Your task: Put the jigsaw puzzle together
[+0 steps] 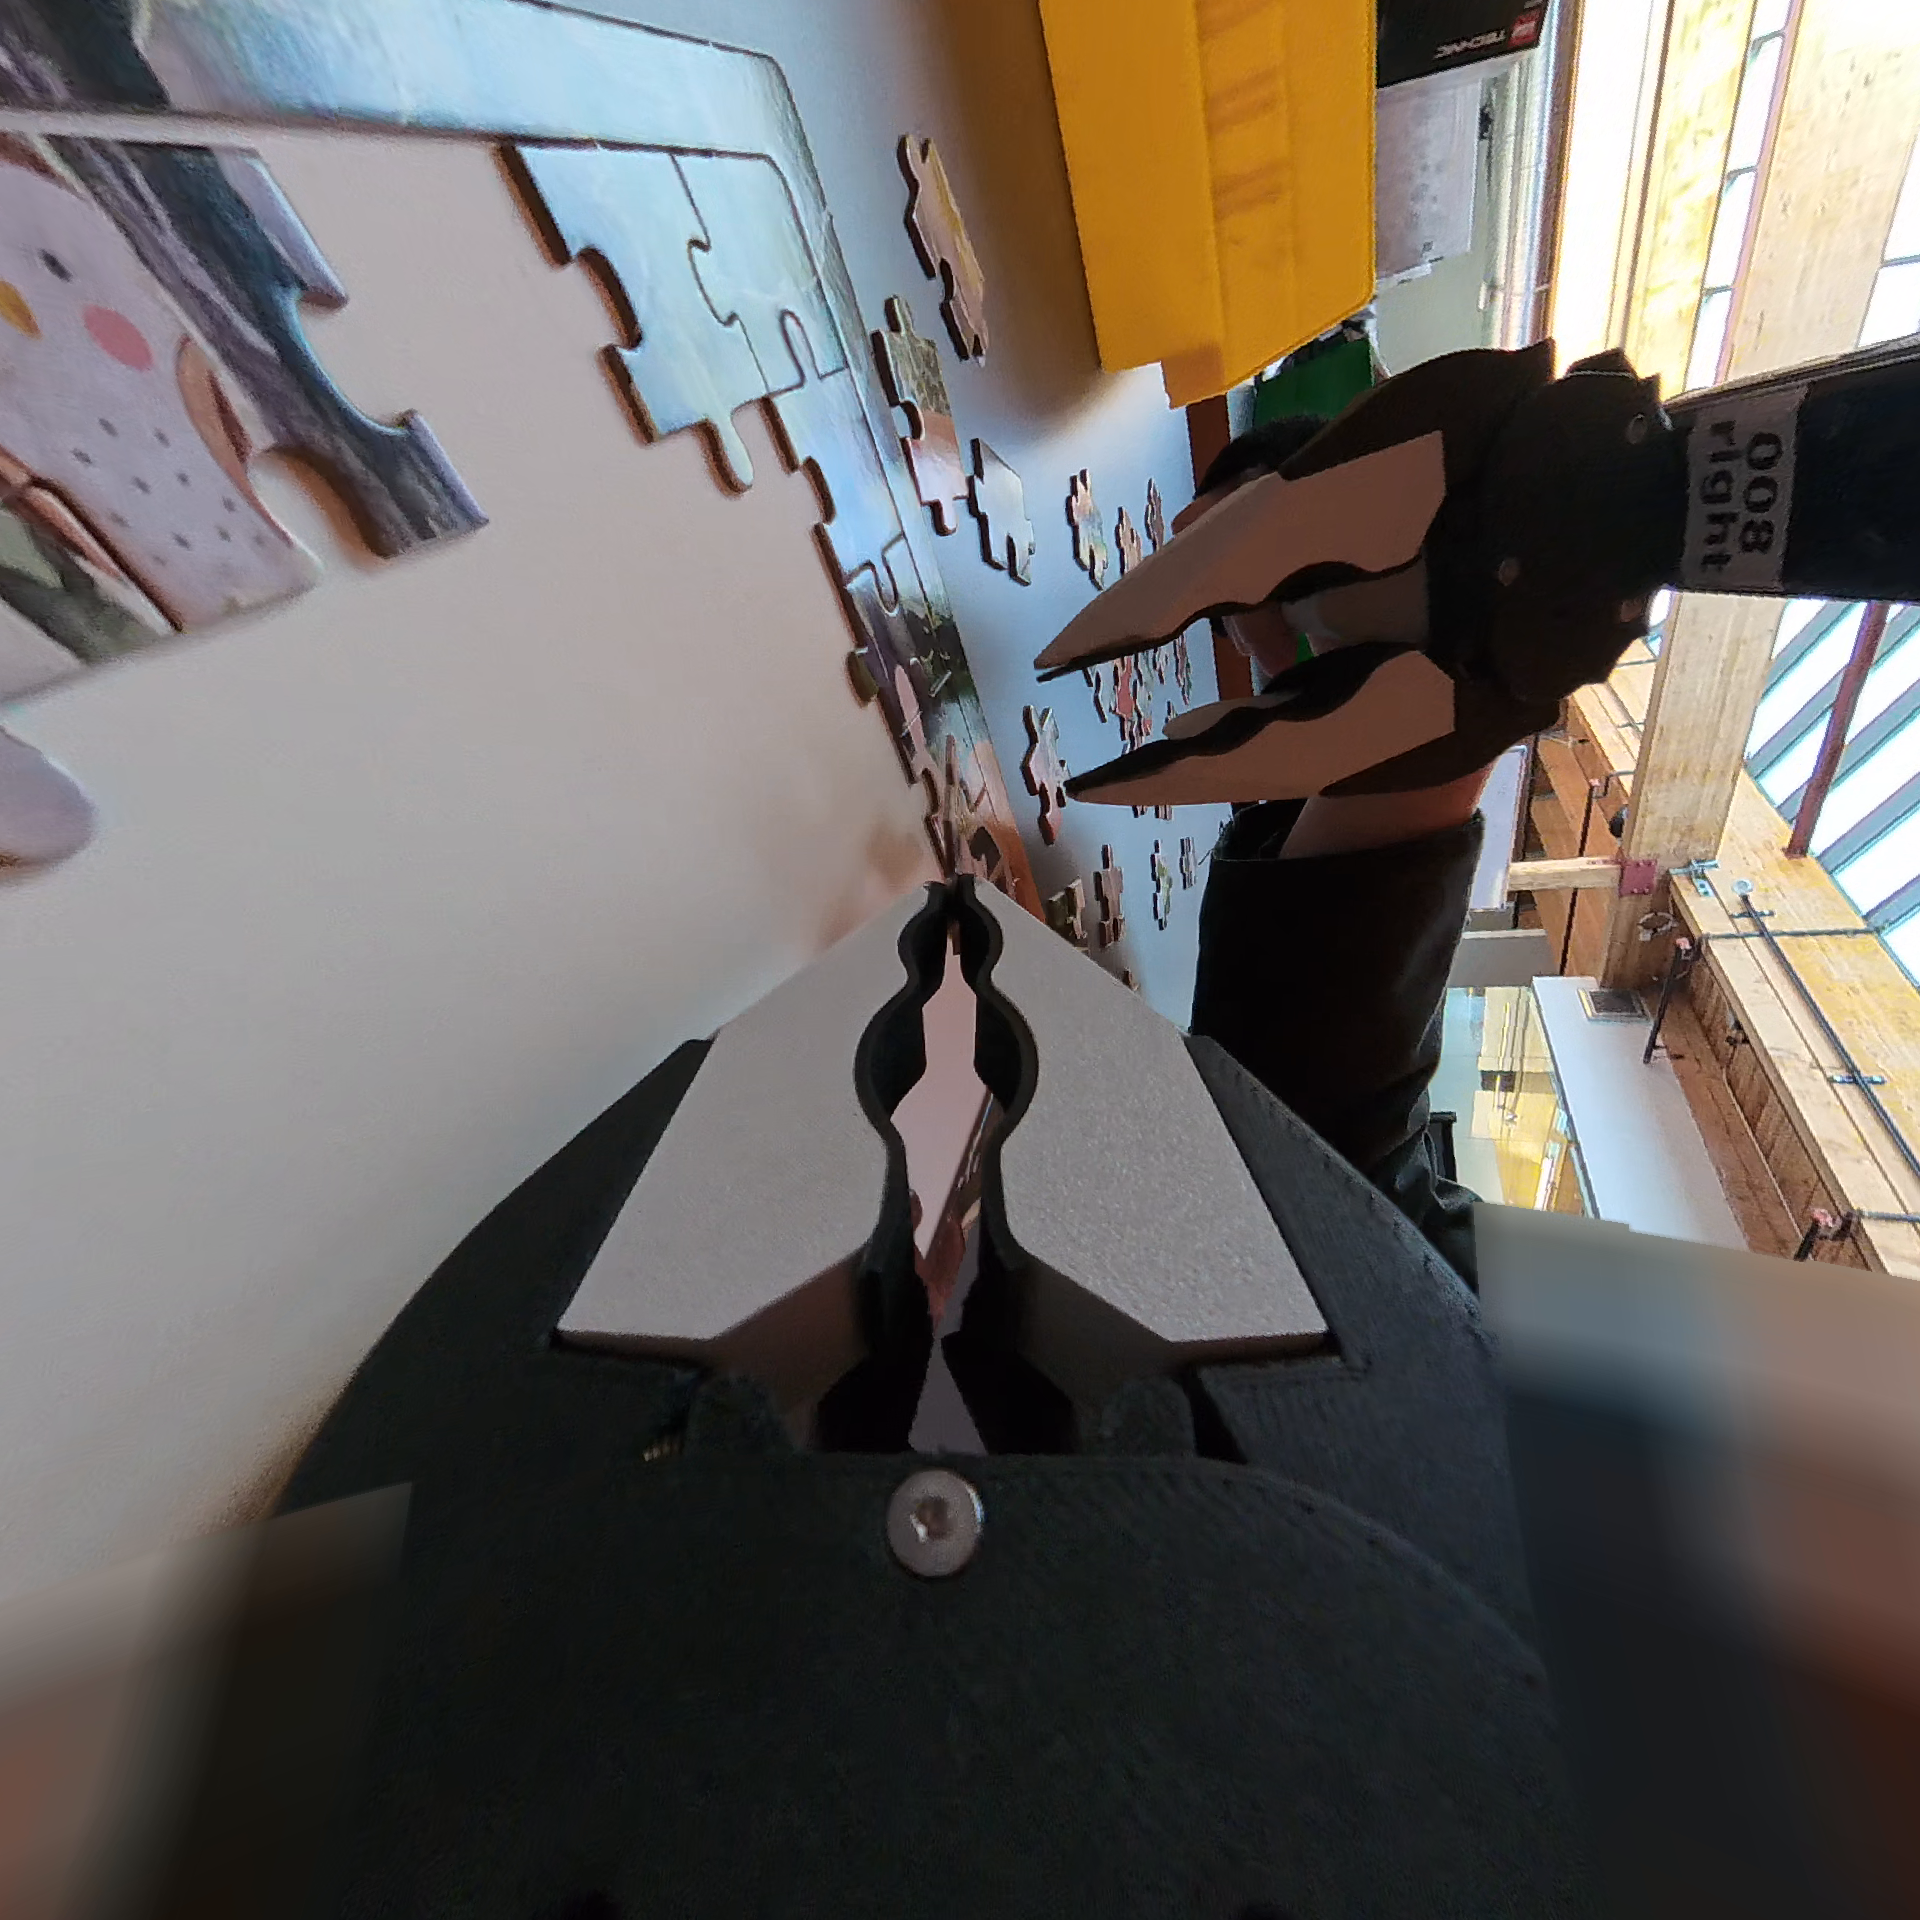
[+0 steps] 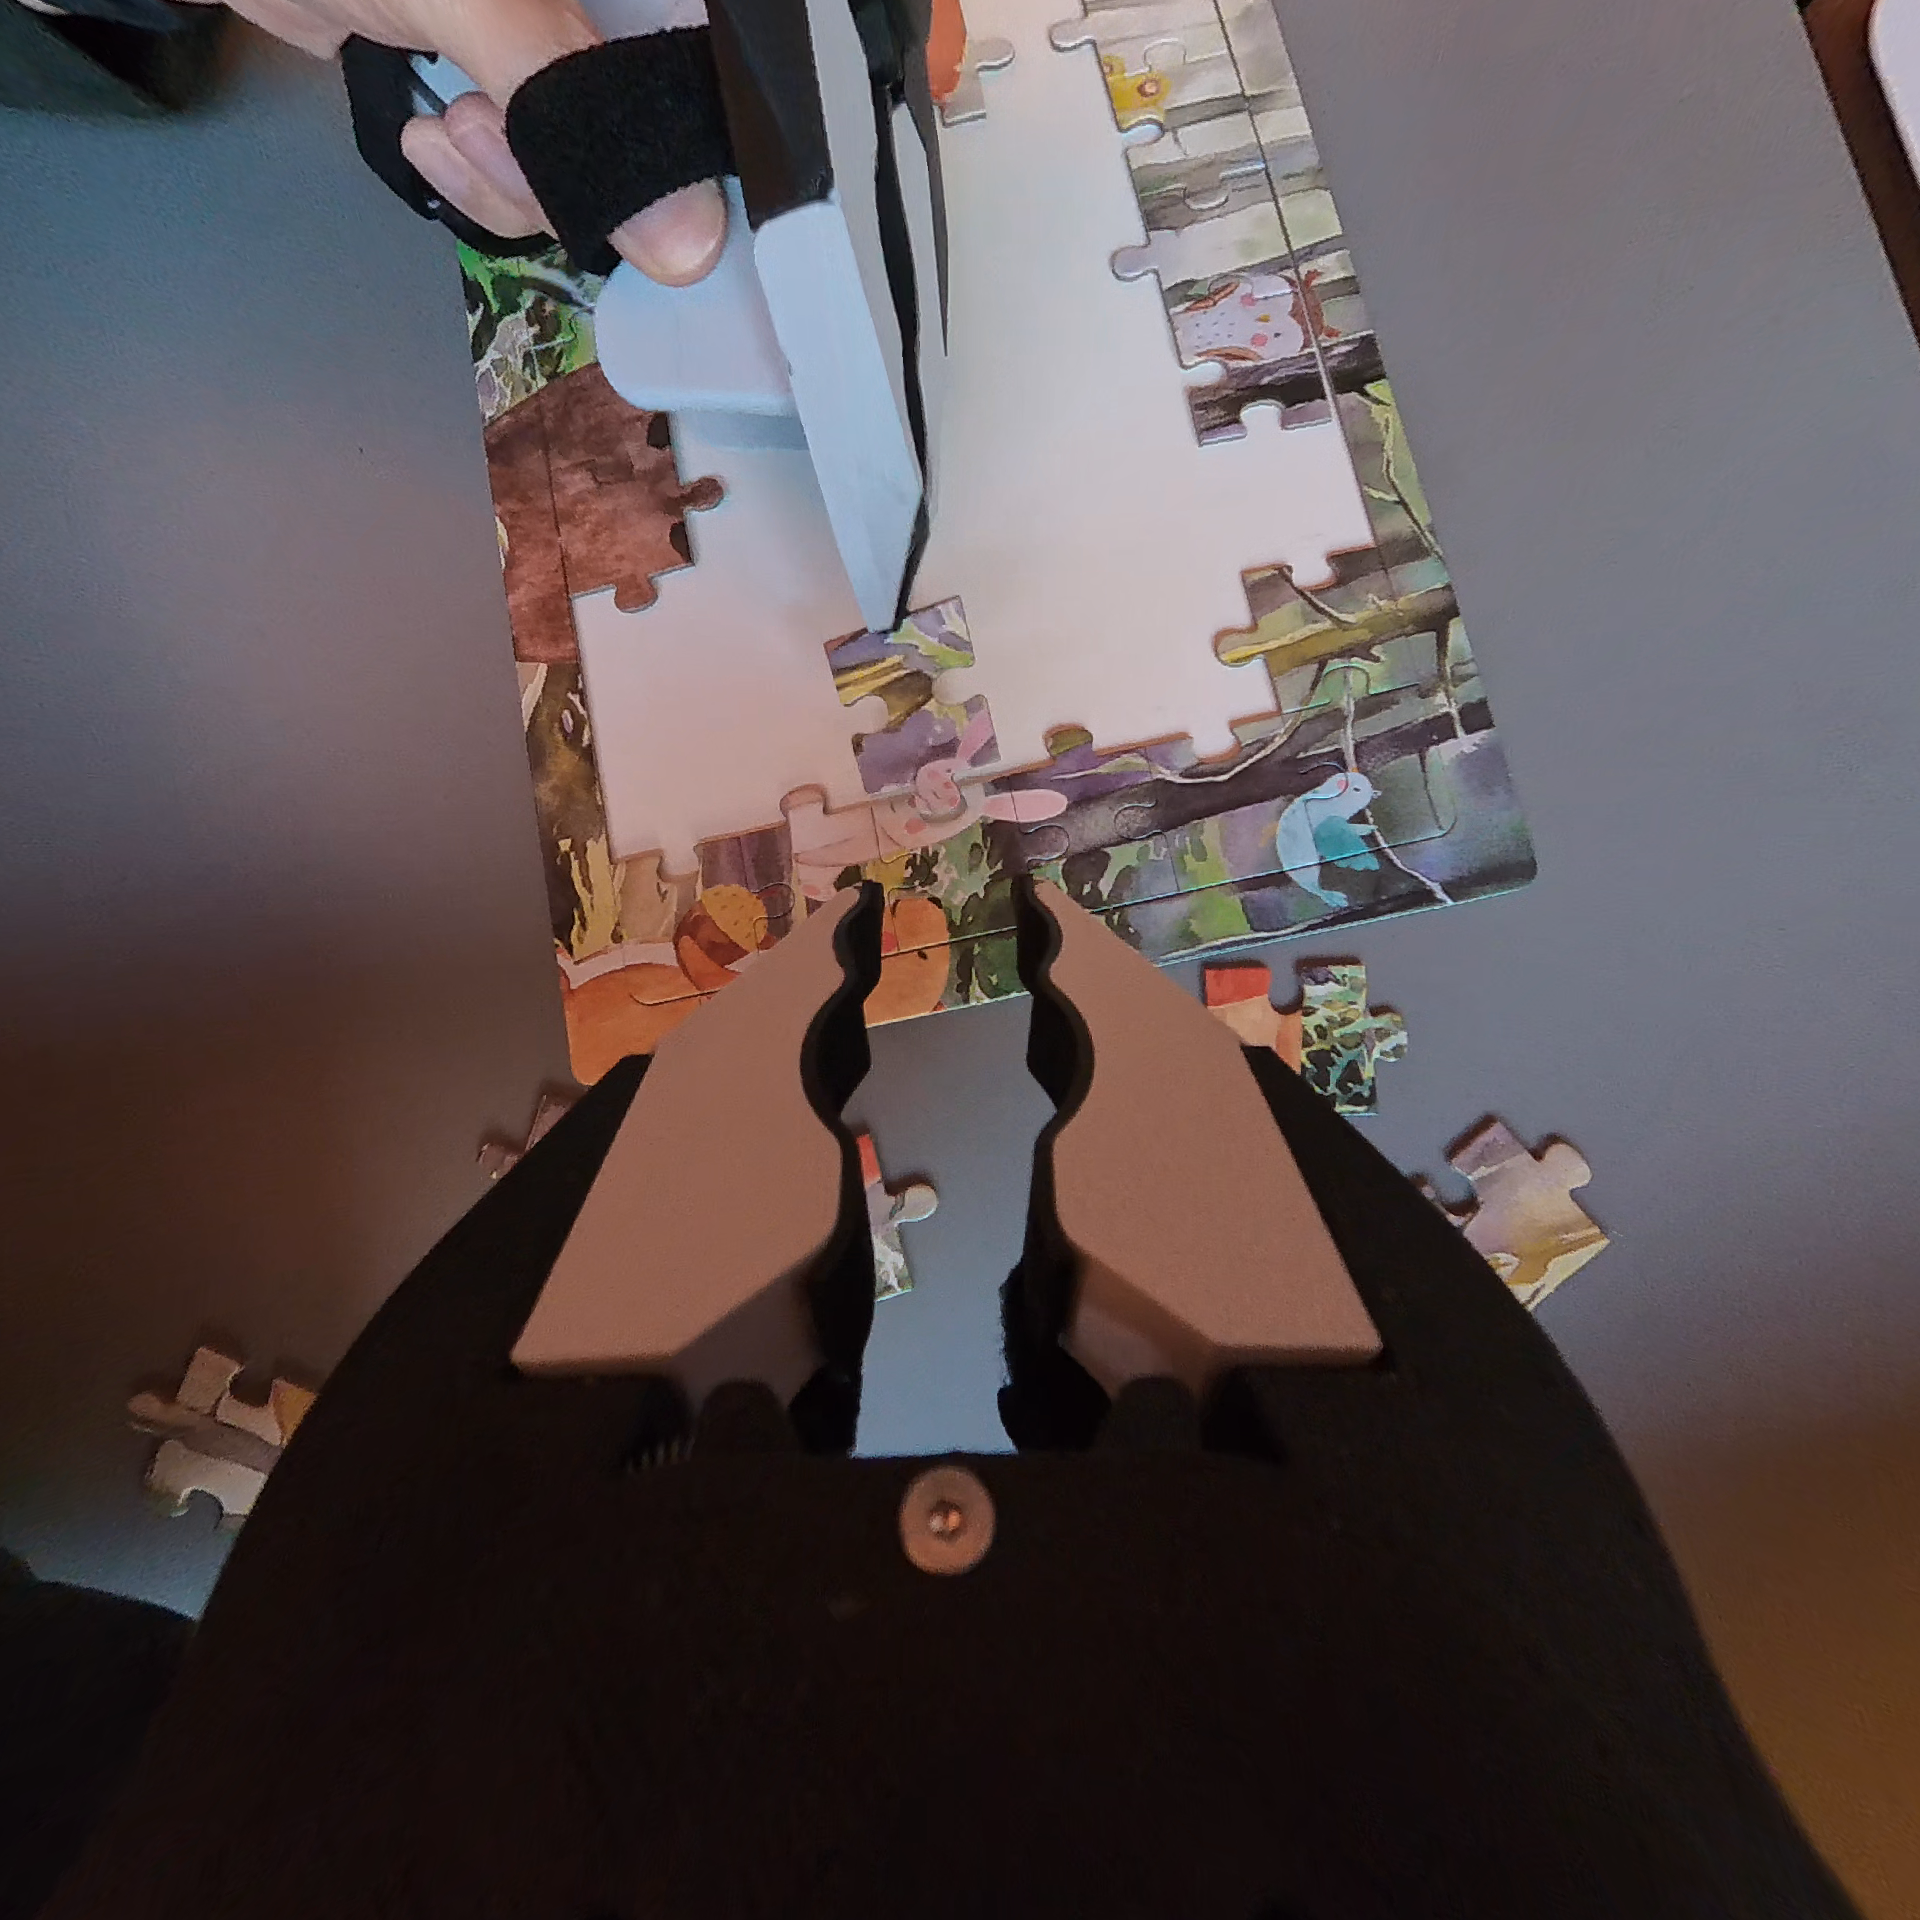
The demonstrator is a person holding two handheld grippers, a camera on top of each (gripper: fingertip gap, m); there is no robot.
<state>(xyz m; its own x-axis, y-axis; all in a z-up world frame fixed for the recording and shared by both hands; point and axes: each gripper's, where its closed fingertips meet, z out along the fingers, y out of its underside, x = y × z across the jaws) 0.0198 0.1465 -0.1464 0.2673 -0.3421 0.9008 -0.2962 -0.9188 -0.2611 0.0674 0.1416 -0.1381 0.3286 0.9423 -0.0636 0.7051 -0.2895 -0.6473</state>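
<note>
- Purple-green piece (image 2: pixel 902 657) on the white tray (image 2: pixel 1081 520) – left gripper (image 2: pixel 902 613), clenched, presses its far edge, probably seating it.
- Right gripper (image 2: pixel 945 899) hovers released just off the tray's near edge – likely free for 1 loose piece (image 2: pixel 1340 1029).

The right gripper (image 2: pixel 943 894) hovers with fingers parted over the puzzle board (image 2: pixel 1081 499), loose pieces (image 2: pixel 1522 1210) lying nearby.

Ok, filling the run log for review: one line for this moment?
left gripper: shut, tips on purple-green piece in puzzle tray | right gripper: open, empty, above tray edge | loose pieces on table
</note>
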